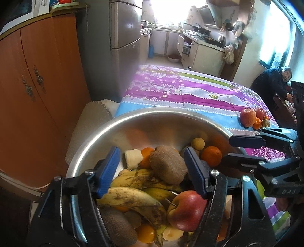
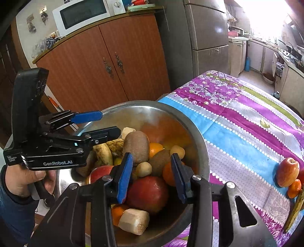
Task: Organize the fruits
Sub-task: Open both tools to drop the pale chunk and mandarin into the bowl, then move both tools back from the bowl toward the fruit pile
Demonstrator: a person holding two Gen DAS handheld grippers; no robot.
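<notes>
A metal bowl [image 1: 152, 112] [image 2: 199, 136] holds kiwis, bananas, apples, tangerines and small pale fruits. My left gripper [image 1: 152, 171] [image 2: 98, 125] hovers open over the bowl's left side. A kiwi [image 1: 167, 165] shows between its blue pads without touching them. My right gripper [image 2: 152, 177] [image 1: 235, 151] is open above the bowl's near right side, over a red apple [image 2: 148, 191]. Two apples [image 1: 248, 117] [image 2: 287, 172], a tangerine [image 1: 257, 123] [image 2: 294, 188] and a banana [image 2: 294, 212] lie together on the tablecloth to the right of the bowl.
The table [image 2: 247, 121] has a purple, blue and green floral cloth. An orange cupboard [image 2: 121, 62] with a microwave [image 2: 81, 15] on top stands to the left, and a fridge [image 2: 207, 38] behind it. A person [image 1: 273, 83] leans at the far right.
</notes>
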